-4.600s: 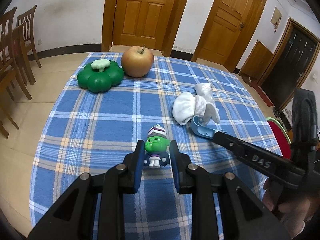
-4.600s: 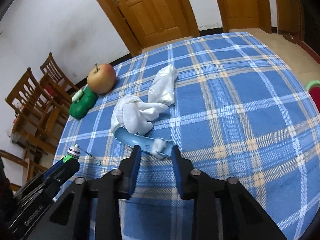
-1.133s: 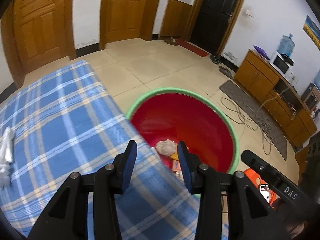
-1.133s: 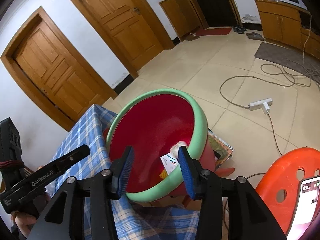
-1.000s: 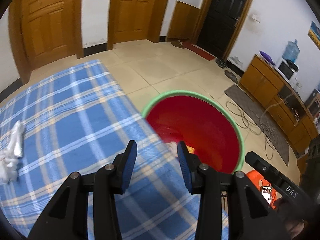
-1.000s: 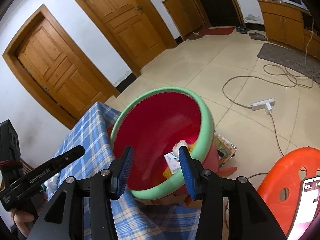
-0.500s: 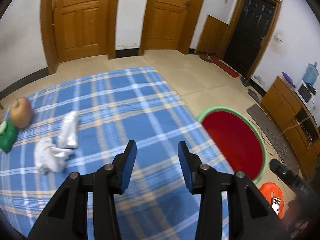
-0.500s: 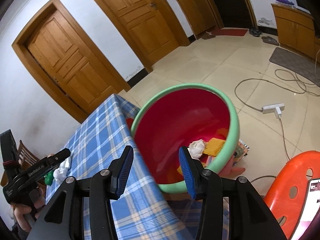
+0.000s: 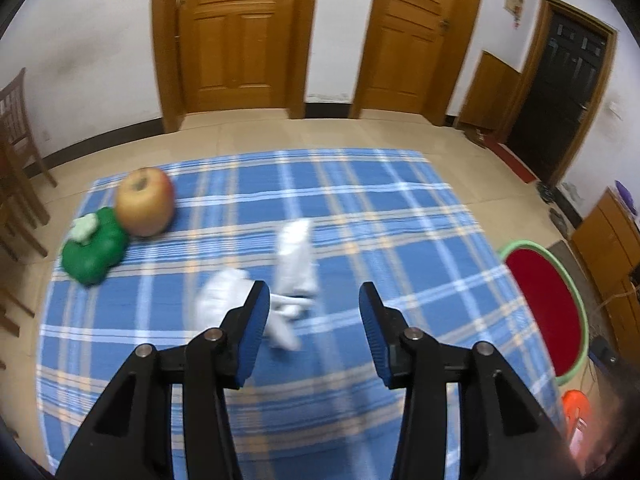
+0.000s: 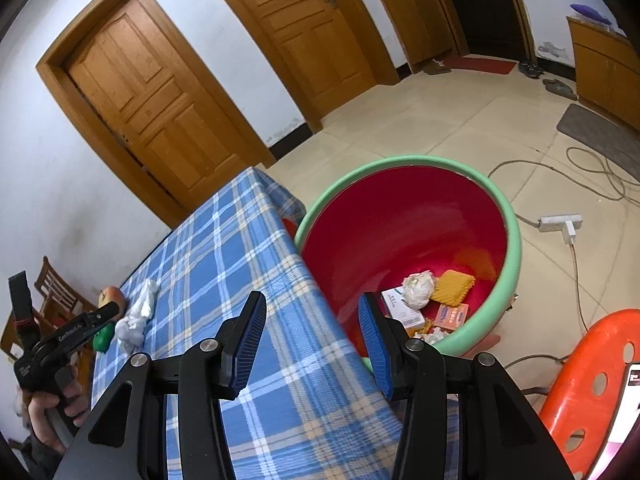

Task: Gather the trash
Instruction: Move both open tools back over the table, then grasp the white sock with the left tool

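Blue-and-white plaid cloth [image 9: 360, 208] covers the table, and everything on it is seen through motion blur in the left wrist view. At the far left a green toy with a pale top [image 9: 93, 249] lies touching a large apple [image 9: 145, 202]. Further right, near the middle of the cloth, crumpled white tissues [image 9: 294, 258] are spread in a loose heap. The left gripper [image 9: 310, 314] is held above the cloth just in front of this heap; its jaws are opening and nothing is caught between the blue pads [image 9: 253, 330]. Off the right edge of the table a red bin with a green rim [image 9: 544, 308] stands on the tiled floor.

From the right wrist view, the left gripper [image 10: 102, 316] is seen at the far left in a person's hand [image 10: 56, 410], near the white tissues [image 10: 134, 322]. The right gripper [image 10: 312, 340] is poised over the table's corner, its jaws parted and empty. Beside it, the red bin [image 10: 408, 216] is seen holding a wad of paper [image 10: 418, 286], a yellow packet [image 10: 452, 288] and small cartons [image 10: 400, 306]. An orange stool [image 10: 588, 376] is at the far right.
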`<state>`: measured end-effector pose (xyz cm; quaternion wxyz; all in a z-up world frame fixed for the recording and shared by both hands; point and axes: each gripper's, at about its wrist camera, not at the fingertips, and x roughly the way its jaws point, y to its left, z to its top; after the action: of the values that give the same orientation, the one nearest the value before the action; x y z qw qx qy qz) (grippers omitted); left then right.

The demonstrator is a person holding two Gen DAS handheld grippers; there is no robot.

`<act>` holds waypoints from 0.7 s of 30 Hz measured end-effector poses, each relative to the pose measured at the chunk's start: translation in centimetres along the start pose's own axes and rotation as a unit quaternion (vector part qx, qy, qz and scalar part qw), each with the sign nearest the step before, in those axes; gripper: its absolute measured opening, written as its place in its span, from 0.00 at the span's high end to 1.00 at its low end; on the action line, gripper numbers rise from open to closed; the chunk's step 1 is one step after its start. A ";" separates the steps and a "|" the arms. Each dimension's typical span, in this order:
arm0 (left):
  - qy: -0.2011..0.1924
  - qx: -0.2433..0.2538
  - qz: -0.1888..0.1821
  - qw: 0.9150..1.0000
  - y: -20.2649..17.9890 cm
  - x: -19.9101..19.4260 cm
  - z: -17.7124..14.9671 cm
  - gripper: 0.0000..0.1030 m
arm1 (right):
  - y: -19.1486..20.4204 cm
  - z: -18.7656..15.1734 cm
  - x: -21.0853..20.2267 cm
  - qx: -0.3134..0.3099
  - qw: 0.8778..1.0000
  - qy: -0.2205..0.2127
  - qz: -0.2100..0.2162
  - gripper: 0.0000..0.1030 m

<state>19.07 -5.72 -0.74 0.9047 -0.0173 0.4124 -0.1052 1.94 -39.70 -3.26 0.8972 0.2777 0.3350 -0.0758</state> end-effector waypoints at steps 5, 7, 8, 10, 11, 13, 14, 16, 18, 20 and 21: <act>0.009 -0.015 0.031 0.999 2.7 1.1 -0.1 0.53 | 1.5 0.0 0.4 -0.018 1.000 0.006 0.002 0.52; 0.017 -0.025 0.034 0.999 3.6 1.9 -0.2 0.53 | 2.3 0.0 0.7 -0.025 1.000 0.009 0.004 0.52; 0.022 -0.029 0.034 0.999 4.0 2.3 -0.3 0.53 | 2.6 0.0 0.8 -0.028 1.000 0.011 0.005 0.52; 0.030 -0.038 0.029 0.998 4.6 3.1 -0.6 0.53 | 3.4 -0.1 1.2 -0.035 0.999 0.016 0.007 0.52; 0.033 -0.041 0.026 0.998 4.7 3.3 -0.8 0.53 | 3.8 -0.1 1.3 -0.040 0.999 0.018 0.007 0.52; 0.040 -0.053 0.010 0.998 5.1 3.9 -1.2 0.53 | 4.7 -0.1 1.6 -0.049 0.999 0.023 0.008 0.52; 0.042 -0.056 0.005 0.998 5.2 4.1 -1.3 0.53 | 5.0 -0.1 1.8 -0.053 0.998 0.026 0.008 0.52; 0.040 -0.063 -0.003 0.997 5.5 4.2 -1.7 0.53 | 6.0 -0.2 2.3 -0.062 0.997 0.033 0.010 0.52; 0.039 -0.067 -0.009 0.997 5.6 4.4 -1.8 0.53 | 6.9 -0.2 2.8 -0.072 0.997 0.038 0.010 0.52; 0.037 -0.073 -0.017 0.997 5.8 4.6 -1.9 0.57 | 7.7 -0.3 3.2 -0.080 0.996 0.043 0.012 0.52; 0.036 -0.073 -0.019 0.996 5.8 4.6 -1.9 0.59 | 8.2 -0.4 3.5 -0.084 0.995 0.045 0.014 0.52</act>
<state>21.58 -0.91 -6.11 0.8834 -0.0875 0.4510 -0.0926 7.06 -32.50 -2.08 0.9021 0.2094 0.3766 -0.0226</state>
